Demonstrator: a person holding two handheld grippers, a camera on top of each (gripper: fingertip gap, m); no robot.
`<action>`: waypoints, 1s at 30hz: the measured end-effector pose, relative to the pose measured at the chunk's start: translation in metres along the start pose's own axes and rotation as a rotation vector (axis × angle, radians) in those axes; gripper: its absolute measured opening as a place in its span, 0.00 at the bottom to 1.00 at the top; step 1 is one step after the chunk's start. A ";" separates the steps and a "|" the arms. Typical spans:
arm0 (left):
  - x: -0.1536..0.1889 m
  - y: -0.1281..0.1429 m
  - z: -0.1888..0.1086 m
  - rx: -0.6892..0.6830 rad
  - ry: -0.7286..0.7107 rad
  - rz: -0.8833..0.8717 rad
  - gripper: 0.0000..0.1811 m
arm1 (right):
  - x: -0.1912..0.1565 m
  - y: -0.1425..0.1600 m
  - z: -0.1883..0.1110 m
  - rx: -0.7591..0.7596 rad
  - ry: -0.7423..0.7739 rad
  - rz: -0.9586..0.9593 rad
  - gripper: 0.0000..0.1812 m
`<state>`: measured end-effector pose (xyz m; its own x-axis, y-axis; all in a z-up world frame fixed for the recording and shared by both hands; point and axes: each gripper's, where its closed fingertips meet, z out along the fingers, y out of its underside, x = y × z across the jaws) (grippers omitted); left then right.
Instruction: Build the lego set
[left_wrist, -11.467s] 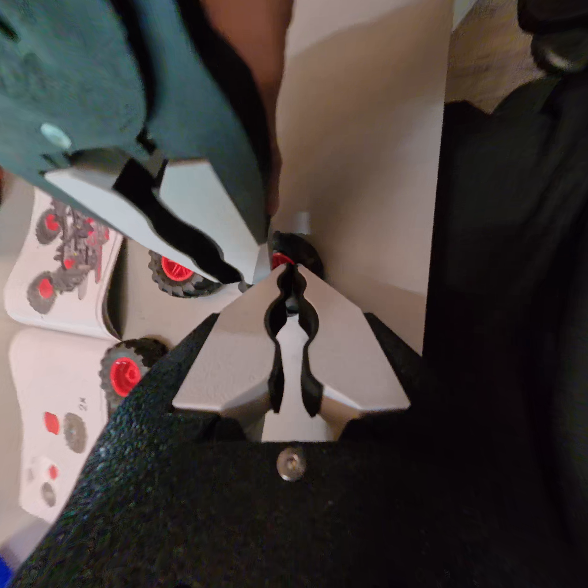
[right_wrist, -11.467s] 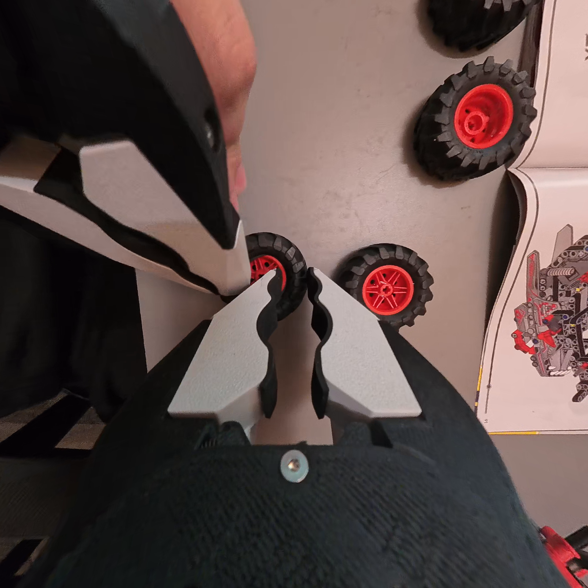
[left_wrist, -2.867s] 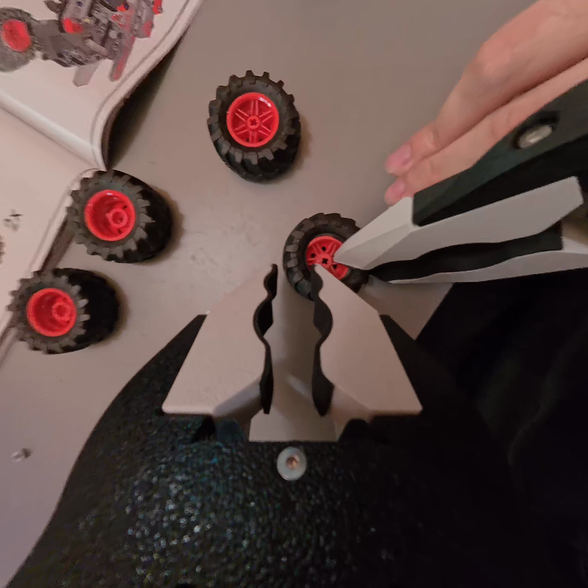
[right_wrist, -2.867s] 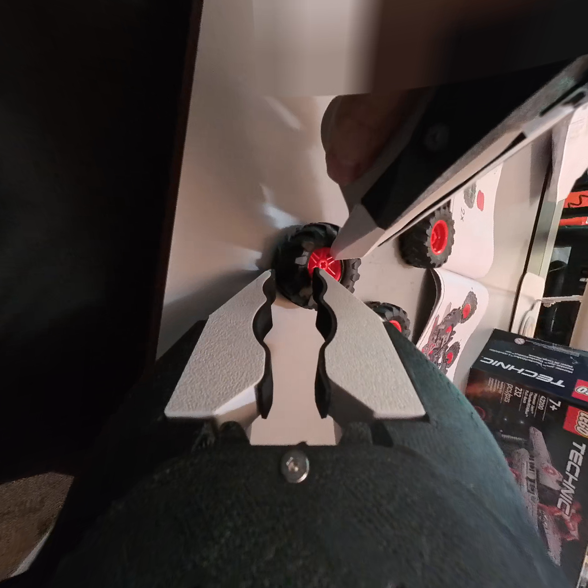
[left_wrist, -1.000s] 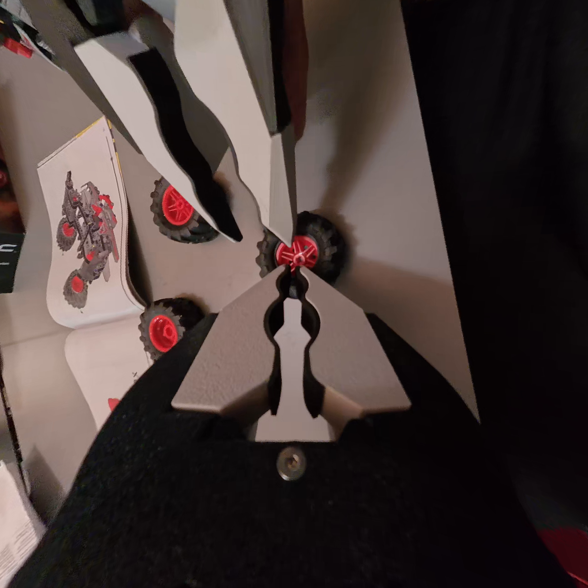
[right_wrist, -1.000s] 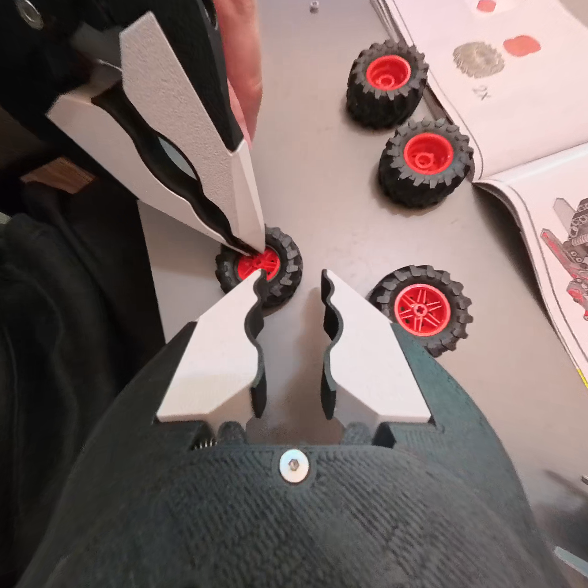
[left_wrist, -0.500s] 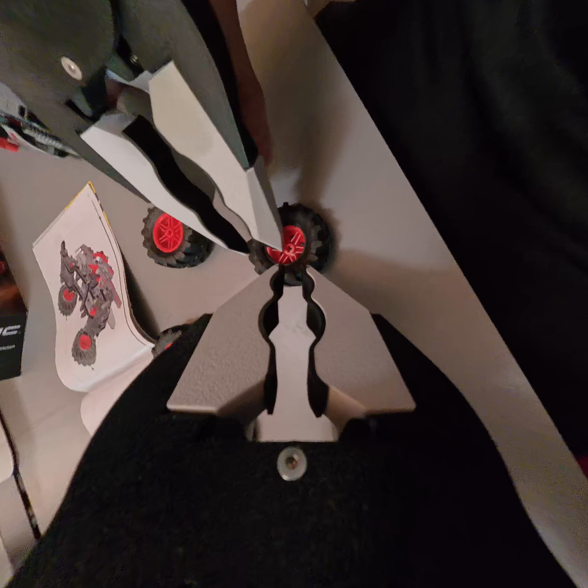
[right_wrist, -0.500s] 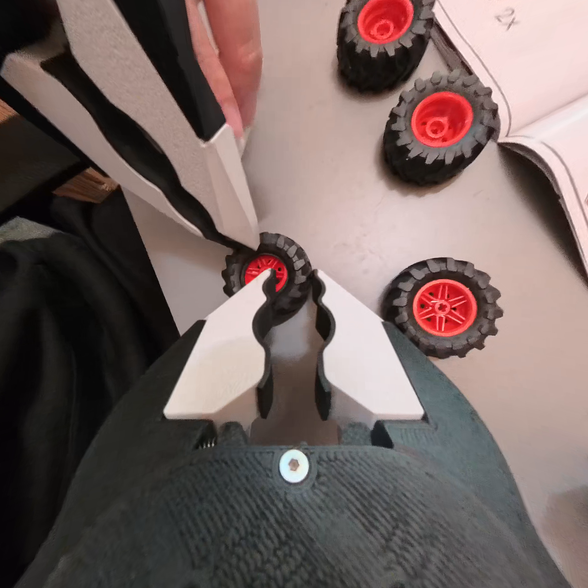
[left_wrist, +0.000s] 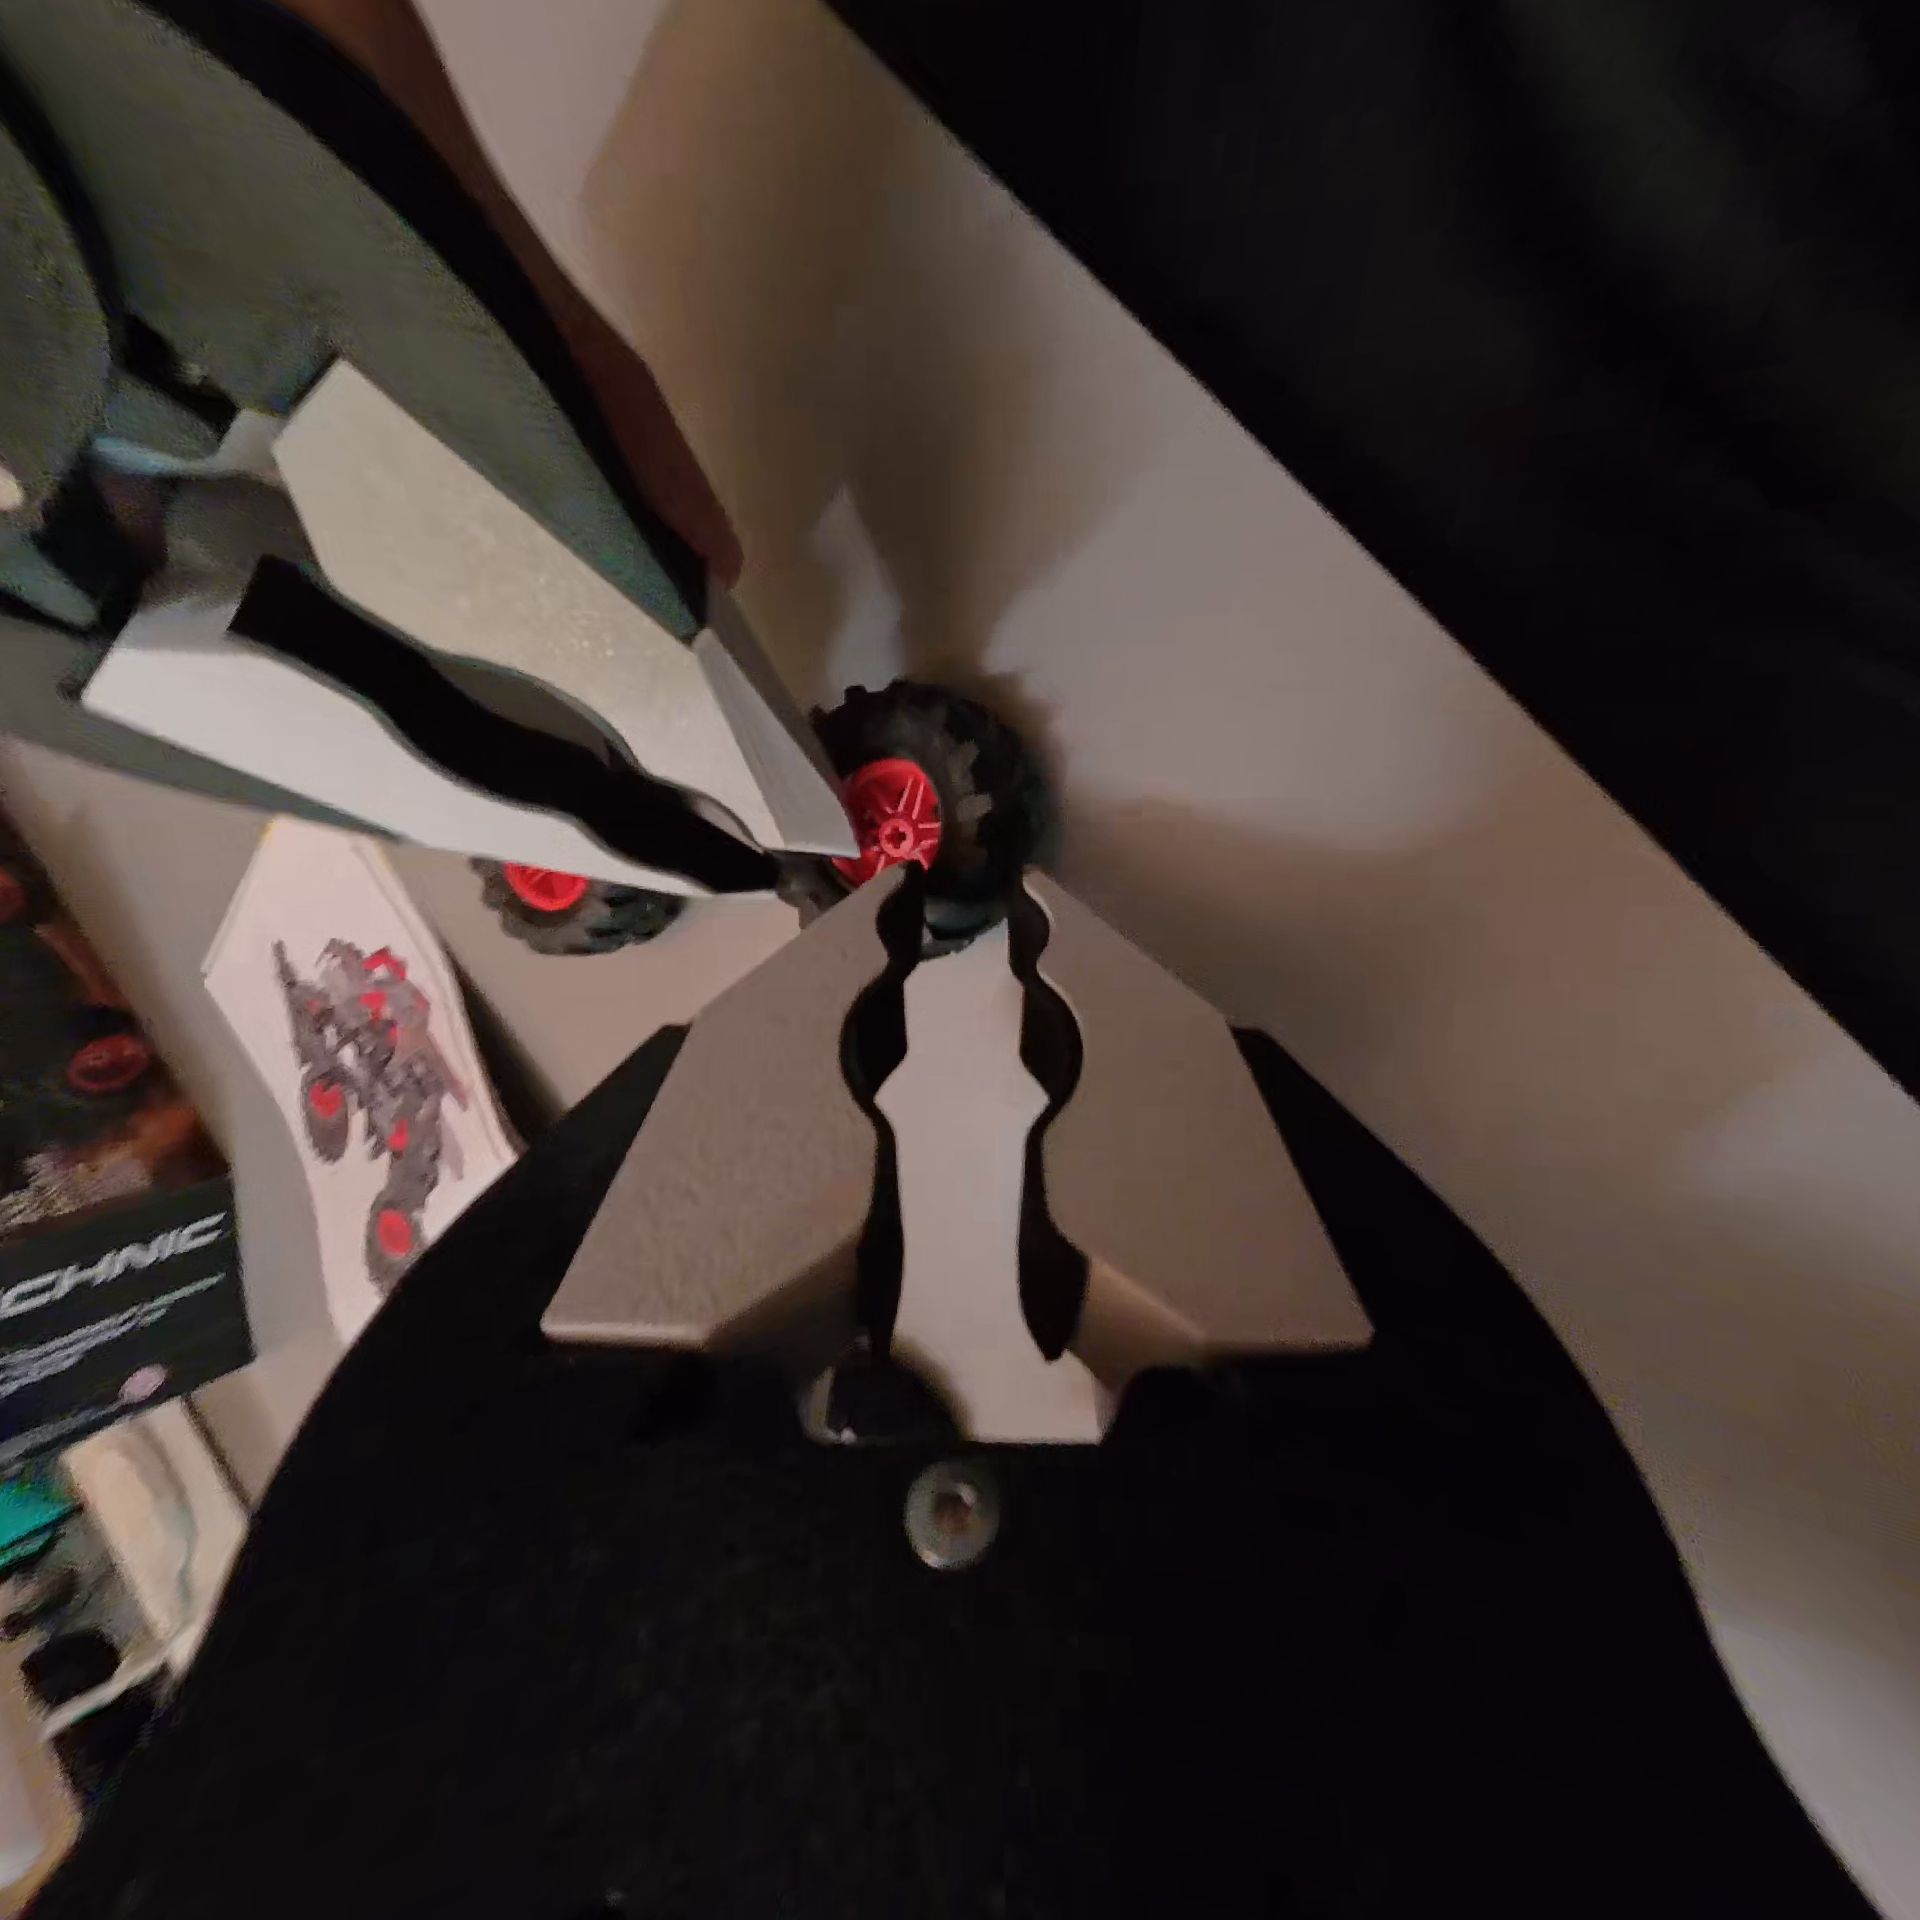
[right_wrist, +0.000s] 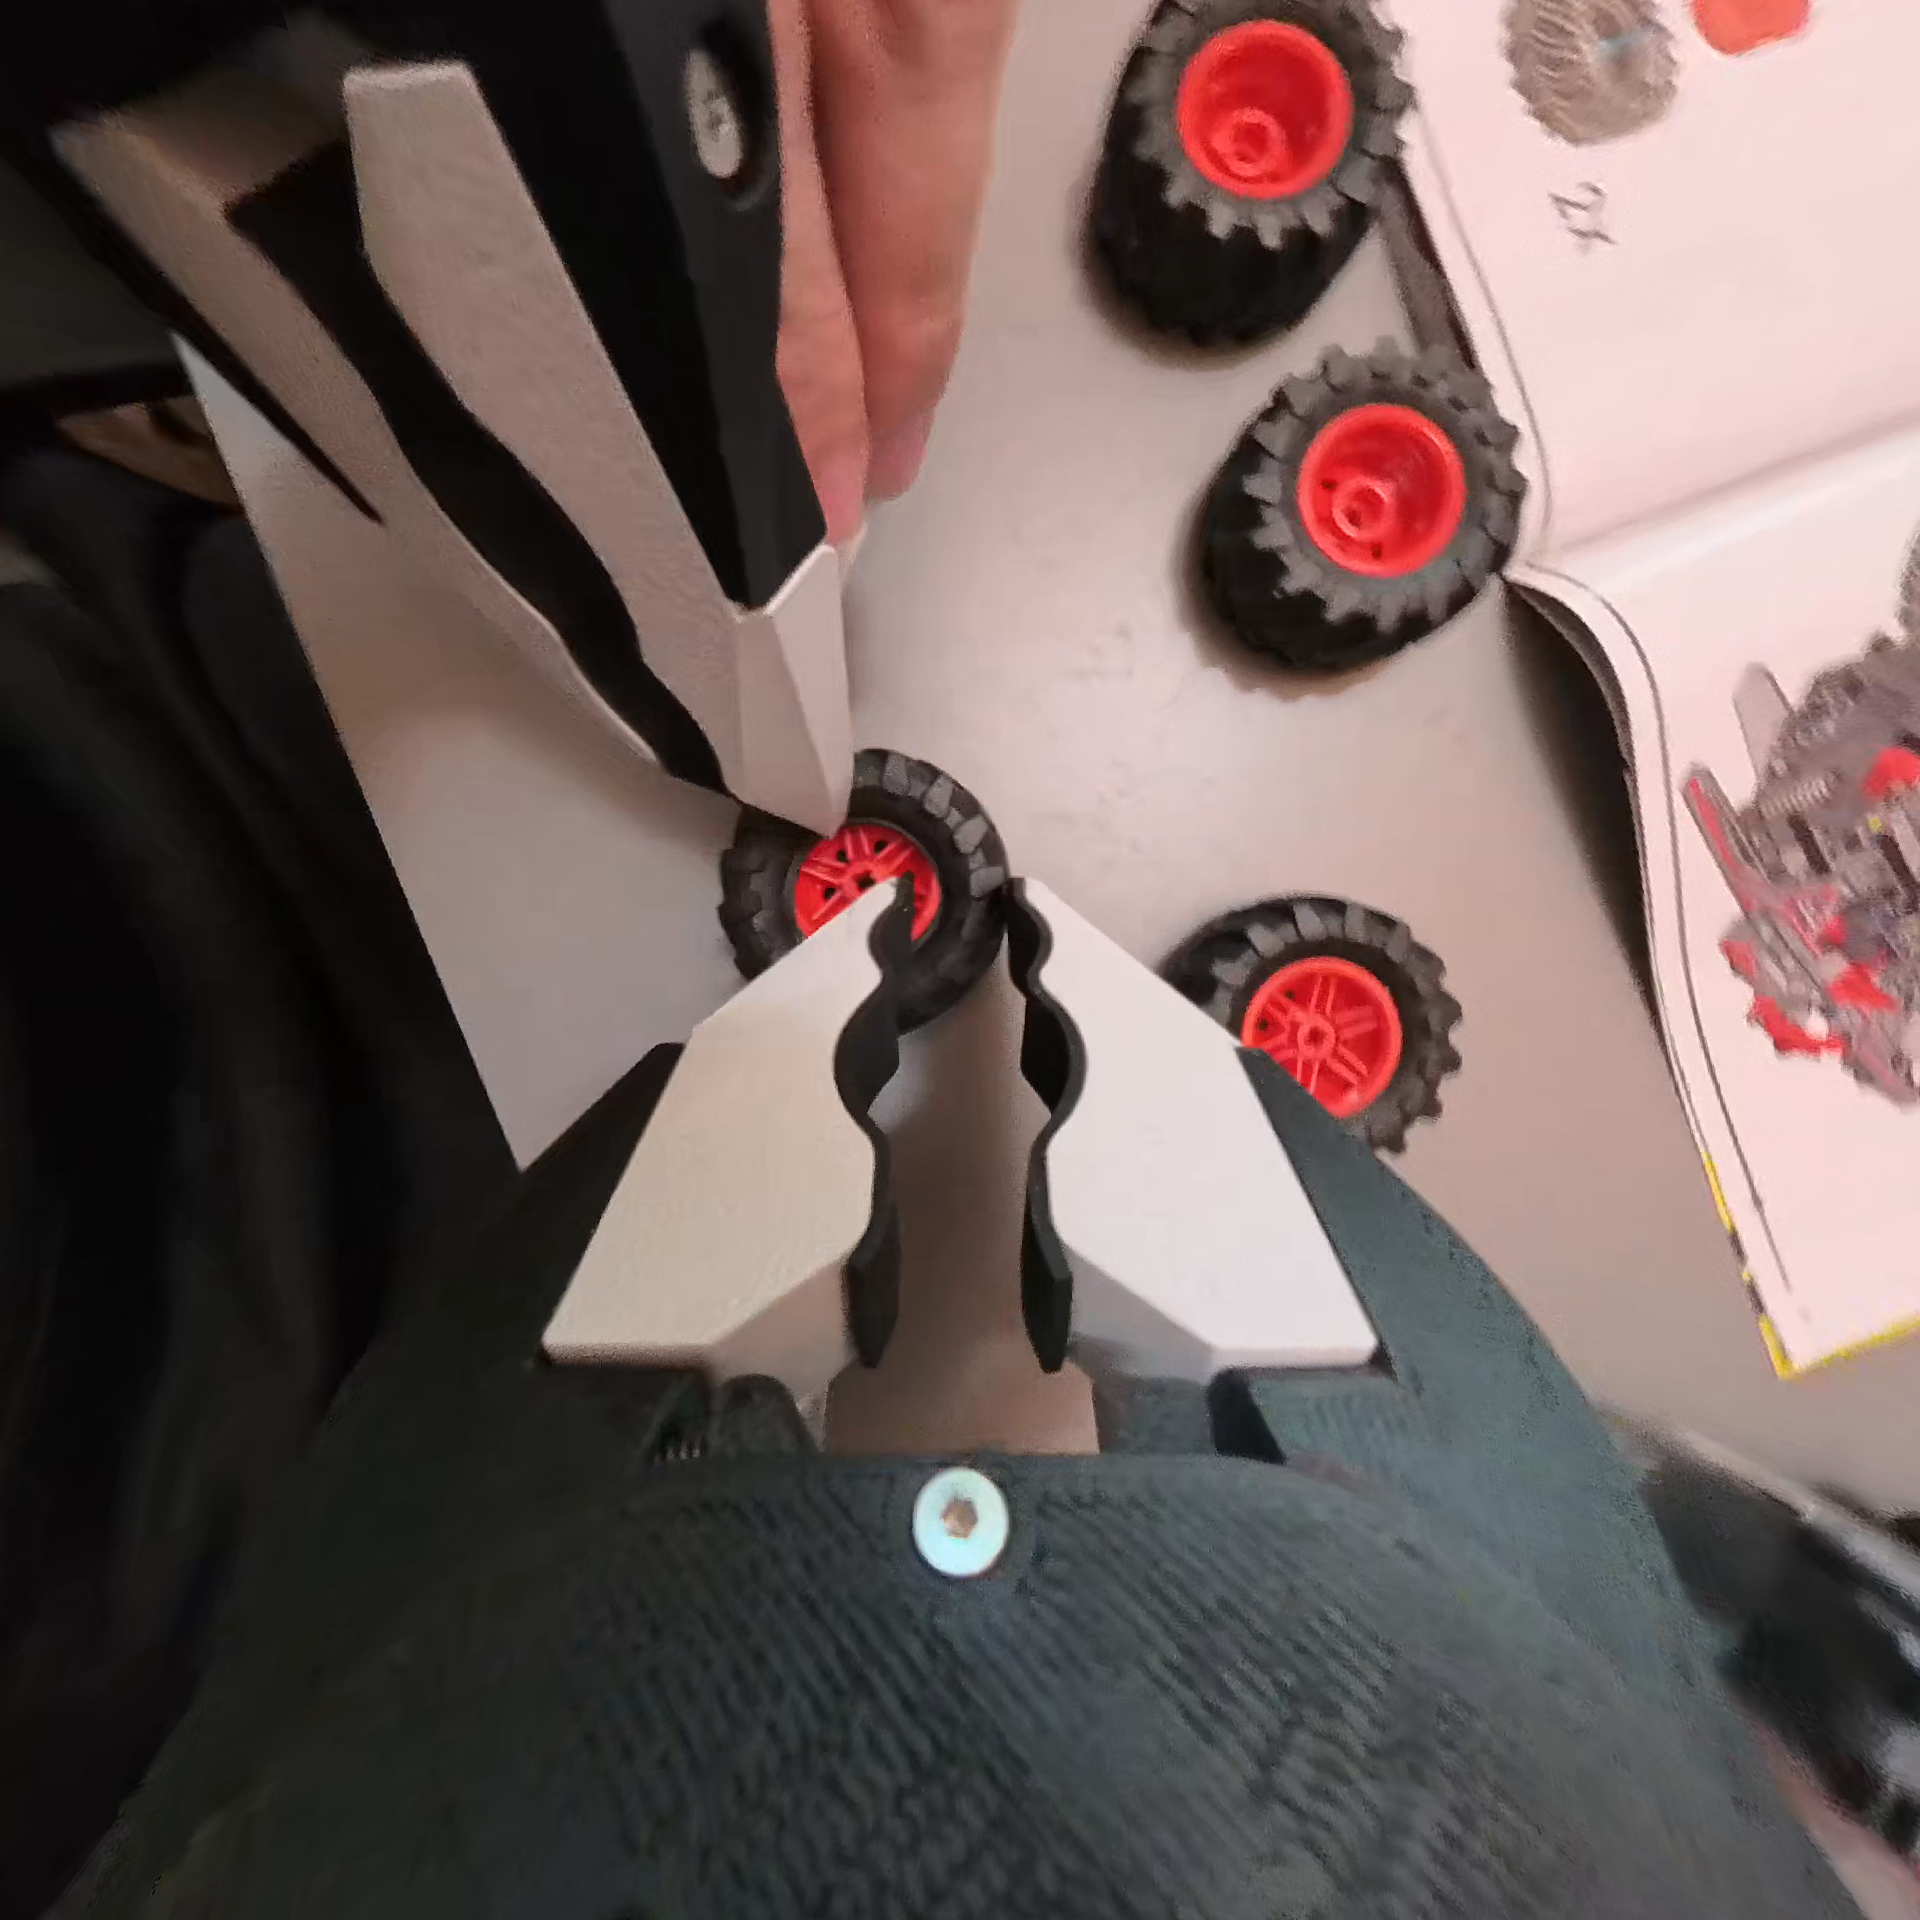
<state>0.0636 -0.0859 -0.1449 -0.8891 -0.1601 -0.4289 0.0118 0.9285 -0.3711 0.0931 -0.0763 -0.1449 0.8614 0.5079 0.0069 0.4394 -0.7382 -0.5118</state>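
A second ago my right tongs (right_wrist: 956, 894) were wide open beside the small wheel (right_wrist: 961, 821). Now they are half closed round one side of its tyre and seem to pinch it. My left tongs (left_wrist: 961, 888) have opened a bit; the tyre edge sits between the tips, but I cannot tell if they squeeze. The small wheel lies flat by the table (right_wrist: 1091, 675) edge, so I think I can lift it soon. I count four wheels, one booklet (right_wrist: 1714, 364), one box (left_wrist: 104, 1278)

My right gripper (right_wrist: 951, 899) at small wheel (right_wrist: 862, 883) near table (right_wrist: 1091, 727) edge. Left gripper (right_wrist: 764, 790) just behind it. Three wheels (right_wrist: 1351, 520) further right. Booklet (right_wrist: 1714, 416) beyond them.
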 end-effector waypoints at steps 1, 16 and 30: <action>-0.002 -0.001 0.002 -0.001 -0.034 -0.008 0.07 | -0.002 0.001 -0.004 0.016 0.009 0.036 0.13; 0.003 -0.029 0.015 -0.058 -0.196 -0.302 0.00 | 0.011 0.026 -0.015 0.074 0.047 0.221 0.16; -0.007 -0.023 0.010 0.064 -0.150 -0.267 0.07 | 0.013 0.016 -0.010 0.070 -0.013 0.187 0.07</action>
<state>0.0741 -0.1090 -0.1416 -0.7870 -0.4479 -0.4243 -0.1803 0.8247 -0.5361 0.1137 -0.0866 -0.1443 0.9229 0.3706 -0.1048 0.2525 -0.7877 -0.5619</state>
